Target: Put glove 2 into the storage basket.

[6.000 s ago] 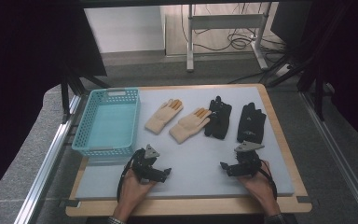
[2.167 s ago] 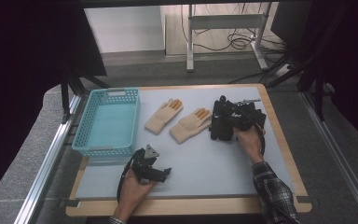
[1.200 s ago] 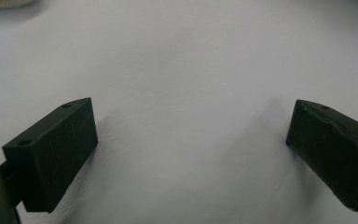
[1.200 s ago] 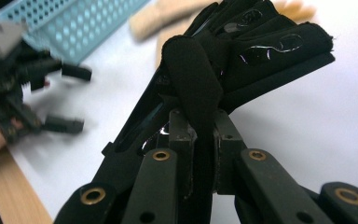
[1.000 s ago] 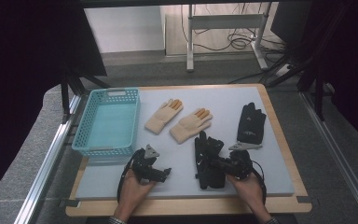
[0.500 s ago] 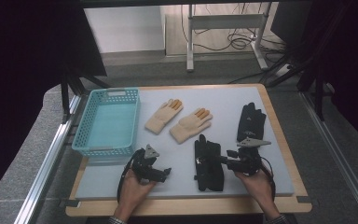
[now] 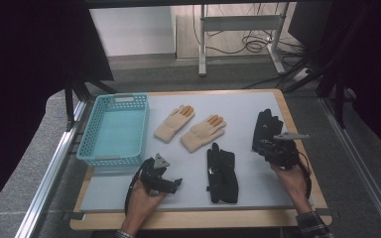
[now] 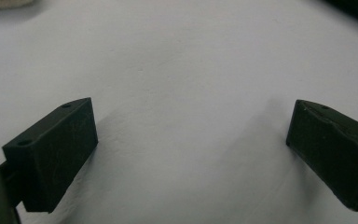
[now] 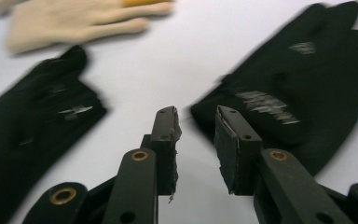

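Two black gloves lie on the white mat (image 7: 248,109): one flat near the front middle (image 7: 222,171), the other at the right (image 7: 266,130). My right gripper (image 7: 267,147) hovers at the near end of the right glove (image 9: 303,84). Its jaws (image 9: 196,126) have just been closing to a narrow gap, with nothing between them. The front glove (image 9: 32,121) lies off to its left. My left gripper (image 7: 166,183) rests at the front left, its jaws (image 8: 191,140) wide open over bare mat. Two beige gloves (image 7: 174,123) (image 7: 203,133) lie mid-table.
A turquoise basket (image 7: 94,148) stands at the left side of the mat. The table's wooden rim (image 7: 203,218) runs along the front, and metal rails flank both sides. A beige glove (image 9: 74,18) lies beyond the right gripper's jaws.
The right gripper has let go of a black glove at the front middle and moved right and back to the other black glove. The left gripper stayed still.
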Demonstrator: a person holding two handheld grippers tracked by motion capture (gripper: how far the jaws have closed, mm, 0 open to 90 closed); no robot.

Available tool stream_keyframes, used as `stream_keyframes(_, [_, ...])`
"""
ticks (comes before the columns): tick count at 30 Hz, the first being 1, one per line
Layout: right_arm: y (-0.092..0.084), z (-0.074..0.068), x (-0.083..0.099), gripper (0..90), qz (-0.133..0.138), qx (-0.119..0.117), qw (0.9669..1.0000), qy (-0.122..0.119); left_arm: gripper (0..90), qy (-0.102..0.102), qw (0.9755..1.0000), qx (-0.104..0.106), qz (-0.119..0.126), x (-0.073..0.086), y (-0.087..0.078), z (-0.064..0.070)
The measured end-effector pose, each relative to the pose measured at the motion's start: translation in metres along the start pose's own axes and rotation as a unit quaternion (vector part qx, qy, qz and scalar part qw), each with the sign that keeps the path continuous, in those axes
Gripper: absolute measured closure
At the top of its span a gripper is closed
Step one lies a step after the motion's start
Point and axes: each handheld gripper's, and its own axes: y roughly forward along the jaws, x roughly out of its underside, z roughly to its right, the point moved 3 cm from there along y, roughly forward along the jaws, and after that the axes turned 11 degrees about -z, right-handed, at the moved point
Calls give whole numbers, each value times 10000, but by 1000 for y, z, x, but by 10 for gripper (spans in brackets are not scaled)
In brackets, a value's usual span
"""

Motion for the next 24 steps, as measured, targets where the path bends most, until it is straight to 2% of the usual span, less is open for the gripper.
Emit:
stream_keyframes(3, [4, 19, -6, 671, 9, 214, 9997, 64, 21, 0, 10000, 0, 0, 0, 0, 0])
stream_keyframes(4, [5, 24, -7, 659, 16, 262, 9996, 86, 21, 0, 10000, 0, 0, 0, 0, 0])
stream_keyframes(5, [9, 35, -12, 618, 10, 383, 9992, 128, 21, -4, 10000, 2, 2, 0, 0, 0])
stream_keyframes(6, [9, 35, -12, 618, 10, 383, 9992, 128, 21, -6, 10000, 2, 3, 0, 0, 0])
stream_keyframes(11, [20, 57, -26, 522, 31, 601, 9978, 275, 21, -6, 10000, 2, 2, 0, 0, 0])
stream_keyframes(16, [37, 73, -37, 422, -37, 770, 9964, 342, 21, -5, 10000, 9, -6, 0, 0, 0])
stream_keyframes(20, [53, 79, -43, 329, -138, 734, 9967, 309, 21, -4, 10000, 7, -7, 0, 0, 0])
stream_keyframes(24, [69, 85, -43, 304, -429, 818, 9954, 270, 21, -6, 10000, 4, 3, 0, 0, 0])
